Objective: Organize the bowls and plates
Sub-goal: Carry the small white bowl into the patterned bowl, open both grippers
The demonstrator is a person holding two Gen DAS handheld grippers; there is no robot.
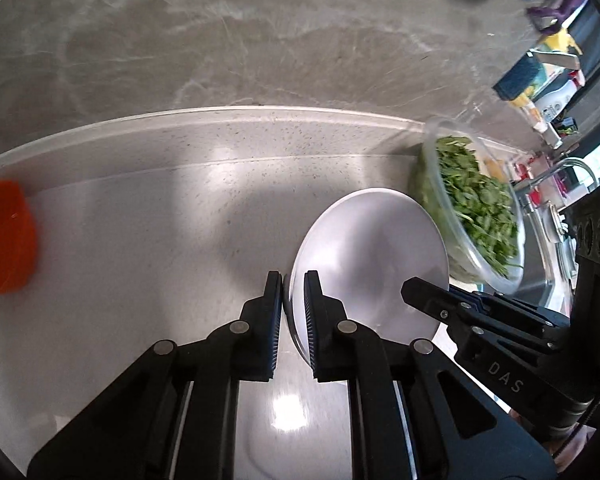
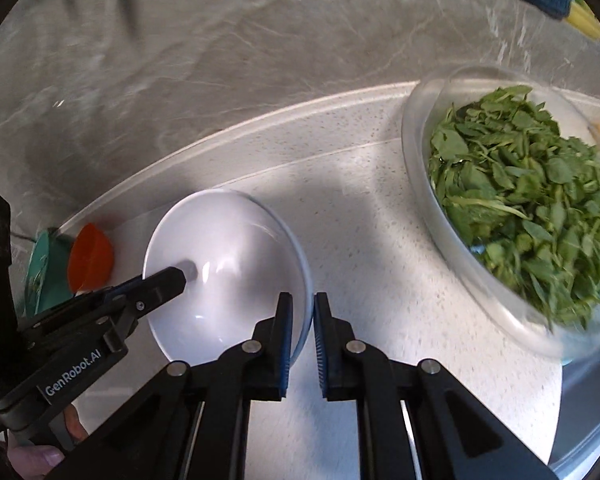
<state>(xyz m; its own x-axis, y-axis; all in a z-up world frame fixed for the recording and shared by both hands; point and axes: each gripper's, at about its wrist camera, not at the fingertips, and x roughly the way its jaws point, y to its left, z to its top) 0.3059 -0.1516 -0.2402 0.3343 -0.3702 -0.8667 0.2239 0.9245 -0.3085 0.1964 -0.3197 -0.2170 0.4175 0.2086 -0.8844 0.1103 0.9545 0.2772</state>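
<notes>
1. Orange cup (image 1: 6, 240), at nine o'clock on the counter (image 1: 148, 240), well clear of the work.
2. Left gripper (image 1: 293, 312): jaws nearly shut, pinching the white bowl's (image 1: 372, 256) left rim.
3. Right gripper (image 2: 313, 336): jaws nearly shut on the opposite rim.
4. Glass bowl (image 2: 420, 152) of greens (image 2: 532, 200), at two o'clock, close beside.
5. Risk: thin, glossy rim grips; uneven pull between hands could tilt or slip the white bowl, or knock it against the glass bowl.
</notes>
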